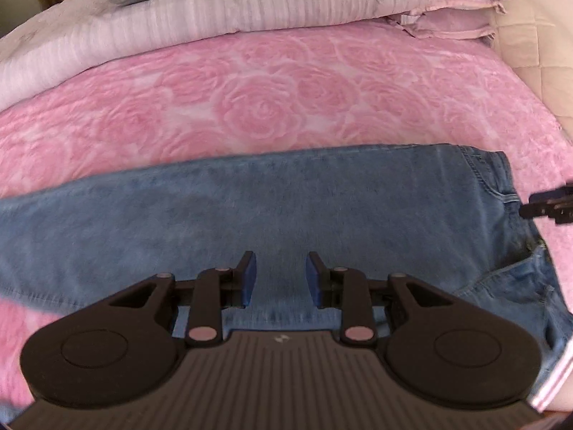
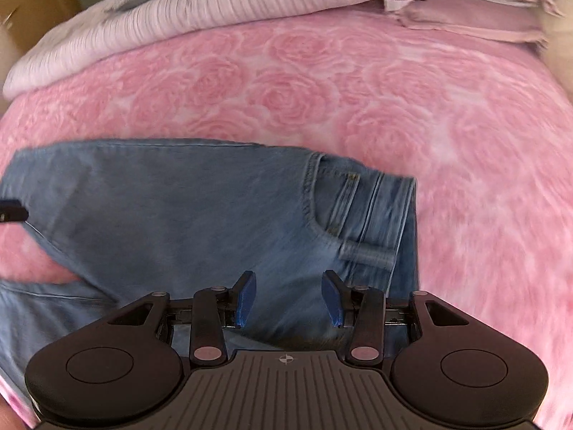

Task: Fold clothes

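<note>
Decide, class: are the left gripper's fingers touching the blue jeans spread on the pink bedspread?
Cannot tell. In the left wrist view the left gripper is open over the jeans, nothing between its fingers, but looking along them hides any gap or contact at the tips.

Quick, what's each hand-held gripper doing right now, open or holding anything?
Left hand-held gripper: open, empty, above the jeans.
Right hand-held gripper: open, empty, above the jeans near the waistband.

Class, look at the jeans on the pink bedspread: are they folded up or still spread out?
Spread out. The jeans lie flat at full length across the bedspread, waistband at one end, legs apart near the crotch.
</note>
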A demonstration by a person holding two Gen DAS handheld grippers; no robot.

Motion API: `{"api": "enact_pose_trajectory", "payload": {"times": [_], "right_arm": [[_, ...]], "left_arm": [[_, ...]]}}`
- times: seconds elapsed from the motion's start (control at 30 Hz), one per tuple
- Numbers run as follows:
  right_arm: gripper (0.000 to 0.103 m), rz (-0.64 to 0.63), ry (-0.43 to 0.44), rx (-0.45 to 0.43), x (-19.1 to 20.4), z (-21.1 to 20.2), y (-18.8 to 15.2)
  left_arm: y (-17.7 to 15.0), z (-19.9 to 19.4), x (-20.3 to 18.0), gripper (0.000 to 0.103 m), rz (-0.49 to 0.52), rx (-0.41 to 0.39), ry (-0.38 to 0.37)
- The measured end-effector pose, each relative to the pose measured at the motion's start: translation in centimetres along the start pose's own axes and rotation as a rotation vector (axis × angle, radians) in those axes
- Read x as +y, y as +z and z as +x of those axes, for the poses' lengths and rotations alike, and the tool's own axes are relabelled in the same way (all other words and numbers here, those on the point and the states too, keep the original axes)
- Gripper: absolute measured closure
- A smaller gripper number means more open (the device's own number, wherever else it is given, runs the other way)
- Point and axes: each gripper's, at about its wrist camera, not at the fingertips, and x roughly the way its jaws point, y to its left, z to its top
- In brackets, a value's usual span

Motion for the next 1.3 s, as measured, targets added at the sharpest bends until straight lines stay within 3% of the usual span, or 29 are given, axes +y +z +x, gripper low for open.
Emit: {"api": "enact_pose_trajectory", "payload": {"times": [0.2,0.33,0.57,0.77,0.83,1.0,1.1,1.17,1.2,1.27,1.3], "right_arm": [[0.058,-0.143,0.072,0.000,-3.3,3.7,3.6],[0.044,-0.224,0.100,0.004,-4.1,5.8,6.1],[0.043,-0.307,0.141,0.040,-4.0,9.6,9.7],[0.043,-0.314,0.178,0.133,-5.2,13.2,11.6],[0.043,-0.307,0.193,0.160,-5.5,13.7,12.0],[0.043,-0.314,0.209,0.196,-5.5,13.9,12.3],[0.043,-0.323,0.206,0.207,-5.4,14.0,12.4],[0.043,-0.309,0.200,0.209,-5.4,14.0,12.2],[0.043,-0.297,0.196,0.208,-5.4,14.1,12.2],[0.051,-0.297,0.178,0.207,-5.1,13.9,12.0],[0.062,-0.310,0.162,0.208,-4.9,13.7,11.9]], "left_arm": [[2.4,5.7,-0.1,0.077,0.213,-0.018,-0.087],[4.3,8.4,0.5,0.077,0.362,-0.019,-0.091],[6.5,11.2,5.6,0.076,0.445,0.026,-0.076],[7.2,13.3,10.1,0.076,0.473,0.056,-0.050],[7.3,13.8,11.3,0.072,0.477,0.067,-0.067],[7.8,14.8,12.4,0.048,0.543,0.083,-0.111],[8.1,15.3,13.1,0.047,0.538,0.100,-0.151],[8.3,15.5,13.5,0.052,0.530,0.112,-0.181],[8.1,15.3,13.4,0.067,0.540,0.109,-0.192],[7.5,14.9,12.8,0.083,0.576,0.096,-0.190],[7.2,14.6,12.6,0.086,0.594,0.090,-0.188]]}}
